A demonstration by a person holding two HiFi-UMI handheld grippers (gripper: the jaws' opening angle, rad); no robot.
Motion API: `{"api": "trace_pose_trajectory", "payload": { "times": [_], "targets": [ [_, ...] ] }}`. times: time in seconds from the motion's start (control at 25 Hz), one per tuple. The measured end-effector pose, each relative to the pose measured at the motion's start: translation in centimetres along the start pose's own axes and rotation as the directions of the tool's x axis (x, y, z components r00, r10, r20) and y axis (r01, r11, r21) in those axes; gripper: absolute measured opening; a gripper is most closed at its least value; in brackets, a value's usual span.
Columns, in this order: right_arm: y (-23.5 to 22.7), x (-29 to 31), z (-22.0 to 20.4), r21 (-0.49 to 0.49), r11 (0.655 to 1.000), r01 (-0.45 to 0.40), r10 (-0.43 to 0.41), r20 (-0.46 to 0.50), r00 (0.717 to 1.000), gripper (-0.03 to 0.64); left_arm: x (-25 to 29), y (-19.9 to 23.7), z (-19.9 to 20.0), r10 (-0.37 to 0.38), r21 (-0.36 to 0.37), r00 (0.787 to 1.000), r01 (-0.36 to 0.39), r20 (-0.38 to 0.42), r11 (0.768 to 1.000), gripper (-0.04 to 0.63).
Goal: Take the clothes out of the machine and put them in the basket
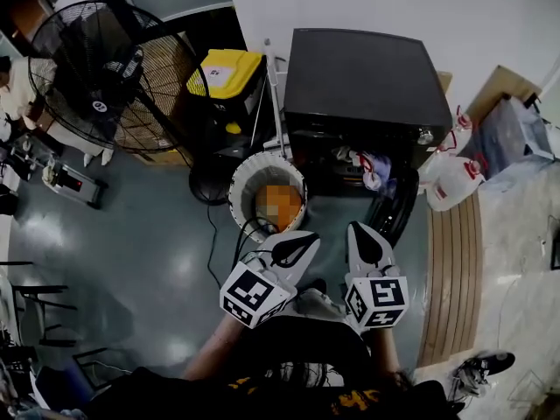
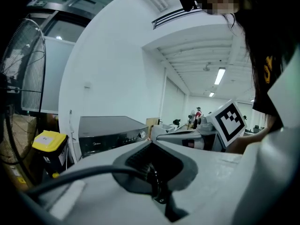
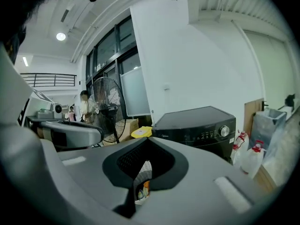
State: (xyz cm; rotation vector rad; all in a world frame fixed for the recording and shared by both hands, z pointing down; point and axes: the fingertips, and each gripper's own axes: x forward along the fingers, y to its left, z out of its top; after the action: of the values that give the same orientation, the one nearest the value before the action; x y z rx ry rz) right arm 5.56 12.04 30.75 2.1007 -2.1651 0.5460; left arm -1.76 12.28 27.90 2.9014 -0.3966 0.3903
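Observation:
A black washing machine stands at the top middle of the head view, its round door swung open. Clothes show in its opening. To its left, on the floor, stands a white laundry basket with something orange inside. Both grippers hang side by side below the basket and machine, apart from both. My left gripper is shut and holds nothing. My right gripper is shut too, with nothing in it. The left gripper view shows the machine ahead; through the right gripper's jaws I glimpse the basket.
A large floor fan stands at the left, with a yellow-lidded black bin between it and the machine. White jugs with red caps sit right of the machine, by a wooden strip. A black cable runs over the floor.

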Motion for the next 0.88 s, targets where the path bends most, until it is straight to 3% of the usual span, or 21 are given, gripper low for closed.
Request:
{"api": "trace_pose_trajectory", "payload": {
  "times": [0.16, 0.4, 0.88],
  "targets": [
    [-0.5, 1.2, 0.2, 0.016, 1.0, 0.019, -0.018, -0.006, 1.0, 0.023, 0.9, 1.5, 0.5, -0.019, -0.018, 1.0, 0.019, 0.006, 1.0, 0.0],
    [-1.1, 3.4, 1.1, 0.032, 0.995, 0.093, -0.093, 0.008, 0.996, 0.023, 2.7, 3.9, 1.3, -0.097, 0.016, 0.995, 0.098, -0.017, 0.995, 0.0],
    [-1.7, 8.5, 1.2, 0.075, 0.954, 0.29, -0.29, -0.005, 0.957, 0.023, 5.6, 10.0, 1.6, -0.298, 0.083, 0.952, 0.303, -0.067, 0.949, 0.002]
  ]
}}
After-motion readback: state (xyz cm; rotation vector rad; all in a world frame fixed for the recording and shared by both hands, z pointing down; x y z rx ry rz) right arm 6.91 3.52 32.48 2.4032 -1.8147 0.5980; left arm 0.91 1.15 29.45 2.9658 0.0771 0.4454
